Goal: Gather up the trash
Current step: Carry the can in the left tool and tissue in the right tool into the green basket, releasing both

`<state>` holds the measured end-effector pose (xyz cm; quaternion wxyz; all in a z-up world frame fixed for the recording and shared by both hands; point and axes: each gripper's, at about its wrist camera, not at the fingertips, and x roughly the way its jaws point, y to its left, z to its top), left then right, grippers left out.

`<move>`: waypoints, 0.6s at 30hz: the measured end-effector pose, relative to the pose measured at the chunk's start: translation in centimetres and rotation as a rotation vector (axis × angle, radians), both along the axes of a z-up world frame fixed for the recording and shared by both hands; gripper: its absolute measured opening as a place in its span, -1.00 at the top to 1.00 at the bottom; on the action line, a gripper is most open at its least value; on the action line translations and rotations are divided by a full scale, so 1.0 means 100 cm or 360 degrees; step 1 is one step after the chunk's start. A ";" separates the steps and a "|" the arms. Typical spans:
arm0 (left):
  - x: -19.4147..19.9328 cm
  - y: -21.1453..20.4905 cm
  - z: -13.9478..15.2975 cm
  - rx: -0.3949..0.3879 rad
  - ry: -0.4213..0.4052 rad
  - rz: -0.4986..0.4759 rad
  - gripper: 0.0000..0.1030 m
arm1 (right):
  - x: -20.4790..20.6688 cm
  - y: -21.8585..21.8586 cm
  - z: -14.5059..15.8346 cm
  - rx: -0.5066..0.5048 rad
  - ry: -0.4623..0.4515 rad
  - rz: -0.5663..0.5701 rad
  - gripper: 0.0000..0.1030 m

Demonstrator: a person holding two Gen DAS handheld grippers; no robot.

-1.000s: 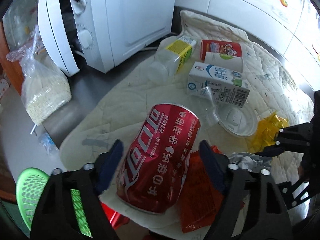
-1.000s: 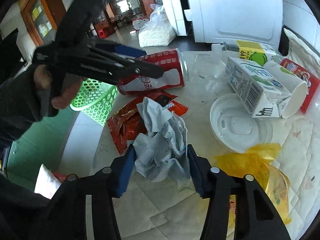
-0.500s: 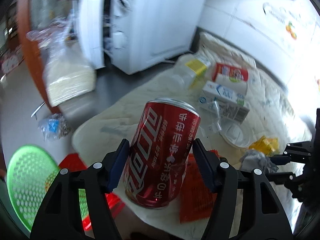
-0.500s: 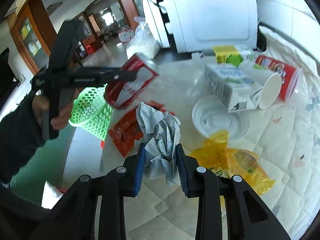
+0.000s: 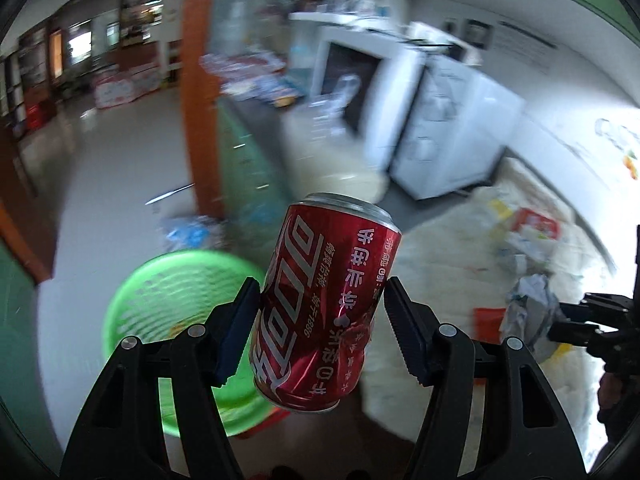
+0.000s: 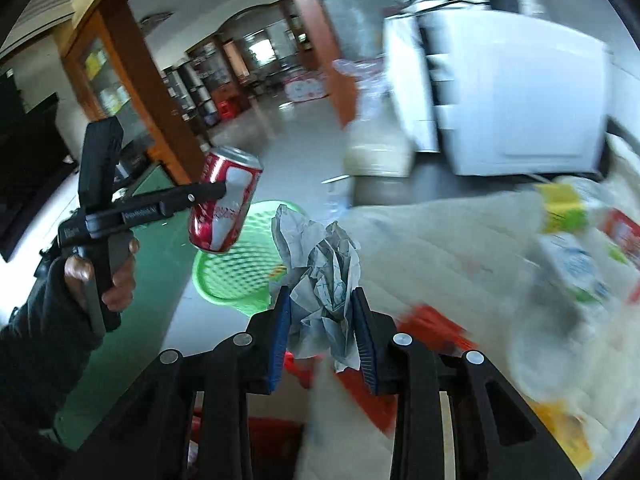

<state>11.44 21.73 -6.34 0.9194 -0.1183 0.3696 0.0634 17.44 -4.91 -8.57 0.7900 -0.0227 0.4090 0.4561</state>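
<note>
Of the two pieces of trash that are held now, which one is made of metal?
The red can, clamped in the left gripper. The right gripper holds crumpled paper, soft and grey-white.

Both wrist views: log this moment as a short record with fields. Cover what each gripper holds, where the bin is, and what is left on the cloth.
left gripper: shut on red can, which is dented and lifted clear of the cloth
right gripper: shut on crumpled paper
bin: green basket on the floor, below and beyond the can
left on quilted cloth: milk carton, orange wrapper, yellow wrapper
image quality: background motion-blurred
</note>
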 end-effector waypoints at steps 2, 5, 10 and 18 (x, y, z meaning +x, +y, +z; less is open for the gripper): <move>-0.004 0.022 -0.013 0.0009 0.0055 0.0089 -0.23 | 0.002 0.028 -0.003 -0.0004 0.0014 0.0033 0.43; -0.009 0.050 -0.036 -0.0034 0.0125 0.0184 -0.23 | 0.007 0.073 -0.013 -0.0024 0.0061 0.0077 0.42; -0.012 0.086 -0.075 -0.0122 0.0220 0.0294 -0.23 | 0.019 0.137 -0.034 -0.0082 0.0114 0.0111 0.42; -0.021 0.110 -0.116 -0.0237 0.0305 0.0394 -0.25 | 0.028 0.201 -0.072 -0.0149 0.0215 0.0094 0.41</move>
